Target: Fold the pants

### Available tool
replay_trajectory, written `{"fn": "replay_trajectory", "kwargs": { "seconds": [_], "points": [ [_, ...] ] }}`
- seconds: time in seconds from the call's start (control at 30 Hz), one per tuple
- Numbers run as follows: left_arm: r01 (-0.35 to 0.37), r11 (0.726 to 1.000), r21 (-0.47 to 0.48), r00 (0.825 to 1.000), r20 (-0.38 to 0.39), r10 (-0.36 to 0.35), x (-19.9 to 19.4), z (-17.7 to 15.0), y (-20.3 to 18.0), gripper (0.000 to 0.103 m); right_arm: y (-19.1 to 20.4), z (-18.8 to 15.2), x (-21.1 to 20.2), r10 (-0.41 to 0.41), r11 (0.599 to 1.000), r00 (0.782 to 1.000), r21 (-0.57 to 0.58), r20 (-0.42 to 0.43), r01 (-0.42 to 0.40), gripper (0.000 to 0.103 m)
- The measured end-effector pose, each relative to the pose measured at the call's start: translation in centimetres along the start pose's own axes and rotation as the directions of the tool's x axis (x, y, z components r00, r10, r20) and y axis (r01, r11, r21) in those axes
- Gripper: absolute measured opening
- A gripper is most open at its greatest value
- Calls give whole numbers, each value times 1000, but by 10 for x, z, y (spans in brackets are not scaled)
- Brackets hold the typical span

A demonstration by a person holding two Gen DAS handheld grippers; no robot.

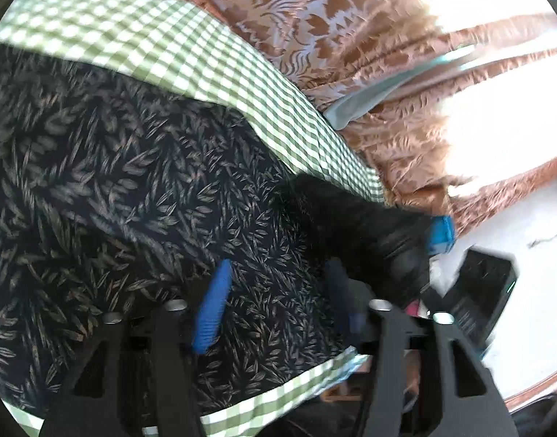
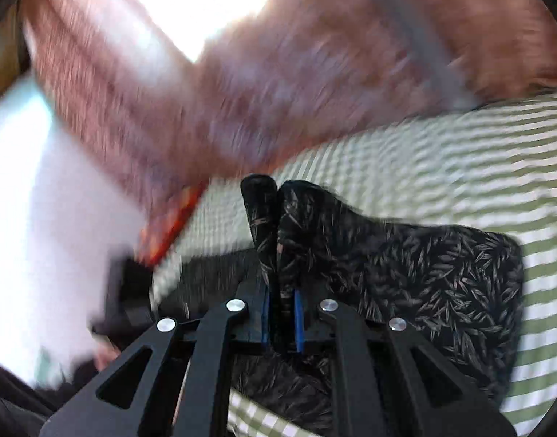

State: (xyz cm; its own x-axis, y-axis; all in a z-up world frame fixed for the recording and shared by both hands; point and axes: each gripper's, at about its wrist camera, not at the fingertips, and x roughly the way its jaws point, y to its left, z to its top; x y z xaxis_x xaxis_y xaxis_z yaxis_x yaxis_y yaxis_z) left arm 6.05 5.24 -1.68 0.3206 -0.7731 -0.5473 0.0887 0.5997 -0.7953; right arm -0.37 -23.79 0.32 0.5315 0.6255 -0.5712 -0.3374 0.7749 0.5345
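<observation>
My right tool (image 2: 281, 313) pinches a bunched edge of the leaf-print pants (image 2: 424, 284) at 12 o'clock; my left tool (image 1: 275, 302) hovers wide above them on the green checked cloth (image 1: 205, 62). I should draw the fold level, avoiding slack.

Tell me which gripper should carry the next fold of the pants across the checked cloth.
Right, probably. The right gripper is shut on a bunched fold of the pants, so it can carry it over. The left gripper is open above the flat fabric, gripping nothing.
</observation>
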Motion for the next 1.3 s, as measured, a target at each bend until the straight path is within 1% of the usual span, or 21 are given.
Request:
{"fn": "replay_trajectory", "kwargs": {
  "seconds": [0.03,0.13,0.23,0.33,0.37,0.4,0.43,0.47,0.57,0.6,0.73,0.77,0.8,0.83,0.9,1.0,1.07,1.1,1.2,1.27,1.3],
  "points": [
    [-3,1000,-18,1000,6,3,-1,0,4,64,9,-12,21,-14,999,998,-38,-61,12,9],
    [19,999,-51,1000,-14,-20,2,0,12,64,18,-38,48,-69,993,988,-102,-141,55,9],
    [45,996,-71,998,-43,-48,9,2,14,64,19,-54,58,-123,983,977,-156,-174,96,9],
    [79,993,-87,993,-78,-86,22,7,10,64,17,-64,60,-129,977,975,-190,-183,94,13],
    [74,993,-89,992,-92,-82,27,8,9,64,18,-65,59,-122,978,976,-190,-182,86,14],
    [47,996,-81,992,-111,-56,33,9,6,64,18,-65,56,-98,982,977,-178,-187,64,18],
    [27,997,-70,991,-126,-36,38,9,5,64,20,-66,54,-79,985,978,-168,-193,46,28],
    [14,998,-57,990,-142,-22,42,9,2,64,19,-66,48,-49,988,980,-153,-195,19,32],
    [-42,999,-14,983,-182,39,55,7,-6,64,20,-66,26,-35,989,984,-145,-172,10,34],
    [-52,999,1,980,-190,51,58,7,-9,55,17,-65,17,-39,991,987,-134,-159,18,34],
    [-90,993,73,971,-216,104,70,3,-19,38,2,-62,-29,-77,994,992,-89,-101,69,36],
    [-97,992,85,968,-222,114,73,2,-20,32,-7,-62,-49,-104,993,992,-64,-77,100,38],
    [-105,990,97,967,-223,125,75,0,-21,22,-13,-63,-62,-124,992,990,-45,-64,121,45],
    [-120,986,113,966,-217,142,78,-1,-22,20,-17,-64,-73,-147,989,988,-31,-54,145,52],
    [-122,985,120,969,-199,144,78,-1,-24,15,-29,-67,-97,-223,975,974,-6,-44,223,58],
    [-75,989,130,981,-167,96,69,3,-36,14,-45,-80,-111,-316,948,945,17,-87,318,64],
    [-6,990,140,989,-144,26,56,9,-53,14,-46,-95,-107,-357,933,925,-11,-132,358,69],
    [14,989,150,991,-132,6,50,11,-60,14,-45,-100,-102,-371,928,917,-22,-145,372,70],
    [72,980,185,995,-81,-58,27,18,-81,13,-45,-105,-85,-430,902,893,-14,-135,432,69],
    [76,974,216,997,-41,-69,10,21,-88,14,-47,-104,-77,-465,883,880,23,-96,469,62],
    [56,971,232,998,-16,-53,1,22,-87,14,-49,-102,-75,-453,887,888,58,-83,458,54]
  ]
}}
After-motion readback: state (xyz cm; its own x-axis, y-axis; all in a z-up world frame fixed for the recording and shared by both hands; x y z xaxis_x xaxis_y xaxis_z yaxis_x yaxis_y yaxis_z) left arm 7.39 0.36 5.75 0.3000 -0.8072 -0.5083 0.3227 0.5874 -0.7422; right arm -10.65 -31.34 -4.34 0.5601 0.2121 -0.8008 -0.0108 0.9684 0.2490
